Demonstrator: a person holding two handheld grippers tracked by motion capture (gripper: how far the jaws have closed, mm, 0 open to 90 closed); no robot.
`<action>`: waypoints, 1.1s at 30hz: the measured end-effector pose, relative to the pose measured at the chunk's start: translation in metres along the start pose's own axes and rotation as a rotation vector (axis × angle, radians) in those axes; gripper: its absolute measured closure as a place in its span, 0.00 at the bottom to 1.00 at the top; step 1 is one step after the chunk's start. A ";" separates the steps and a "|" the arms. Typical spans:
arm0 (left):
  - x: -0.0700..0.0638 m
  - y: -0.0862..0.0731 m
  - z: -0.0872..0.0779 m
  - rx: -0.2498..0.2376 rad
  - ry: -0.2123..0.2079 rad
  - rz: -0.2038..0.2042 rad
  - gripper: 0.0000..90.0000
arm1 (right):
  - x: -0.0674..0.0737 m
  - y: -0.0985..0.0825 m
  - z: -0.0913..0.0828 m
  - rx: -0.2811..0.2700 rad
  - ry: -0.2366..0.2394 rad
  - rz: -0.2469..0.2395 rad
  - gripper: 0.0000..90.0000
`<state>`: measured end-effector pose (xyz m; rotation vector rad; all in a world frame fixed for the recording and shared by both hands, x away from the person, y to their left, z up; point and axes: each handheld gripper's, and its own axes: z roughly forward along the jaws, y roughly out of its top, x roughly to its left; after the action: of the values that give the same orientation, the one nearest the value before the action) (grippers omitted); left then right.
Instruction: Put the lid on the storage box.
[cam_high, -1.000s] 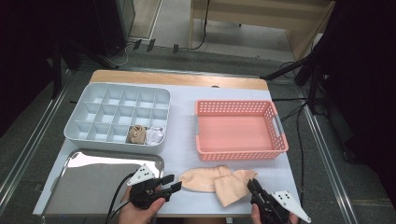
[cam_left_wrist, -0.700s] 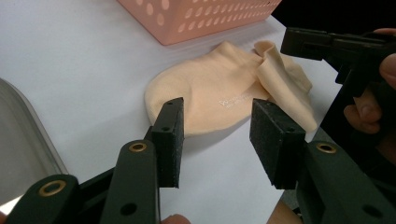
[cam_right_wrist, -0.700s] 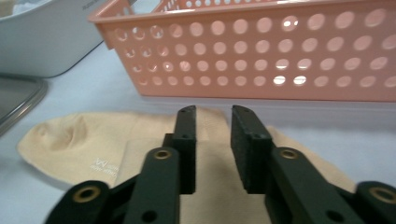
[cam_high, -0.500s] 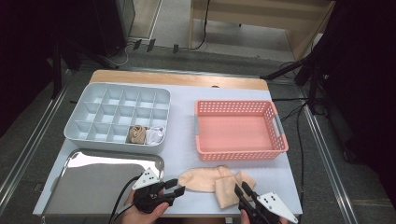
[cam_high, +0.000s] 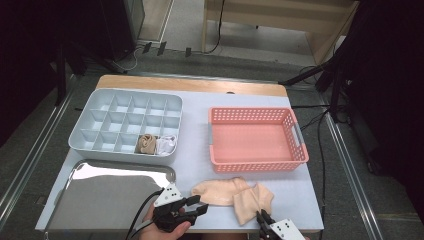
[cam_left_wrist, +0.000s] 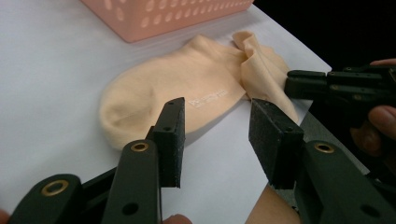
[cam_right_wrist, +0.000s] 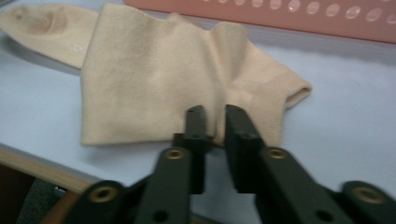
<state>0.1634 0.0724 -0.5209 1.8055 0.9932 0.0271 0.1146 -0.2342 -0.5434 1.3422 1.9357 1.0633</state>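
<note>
Two peach socks lie at the table's front edge. One sock (cam_high: 214, 192) lies flat, toe to the left, and the other sock (cam_high: 253, 202) is folded over its right end. My left gripper (cam_high: 199, 205) rests just left of the flat sock (cam_left_wrist: 159, 93) with its jaws wide open and nothing between them. At the folded sock's near edge, my right gripper (cam_high: 262, 218) has its jaws pinched on the fabric (cam_right_wrist: 154, 70); in its own view the right gripper (cam_right_wrist: 215, 114) shows a thin strip of sock between the pads.
A pink basket (cam_high: 255, 137) stands just behind the socks. A grey compartment tray (cam_high: 125, 122) at the back left holds a tan roll (cam_high: 146, 144) and a white roll (cam_high: 166, 145). A shiny metal tray (cam_high: 110, 195) lies at the front left.
My right gripper has moved left and forward onto the folded sock's near edge and closed on it. The left gripper has edged slightly right, still open.
</note>
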 end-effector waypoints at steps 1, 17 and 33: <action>-0.002 0.000 0.002 0.002 -0.003 0.004 0.64 | -0.002 0.001 0.001 -0.002 0.013 0.006 0.99; -0.043 -0.006 0.030 0.057 0.008 0.138 0.49 | 0.029 0.047 -0.012 -0.099 0.113 0.137 0.99; -0.056 -0.005 0.027 0.039 0.050 0.181 0.39 | 0.064 0.072 -0.029 -0.194 0.216 0.196 0.99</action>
<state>0.1353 0.0177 -0.5149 1.9340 0.8674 0.1671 0.1054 -0.1697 -0.4671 1.3752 1.8189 1.5058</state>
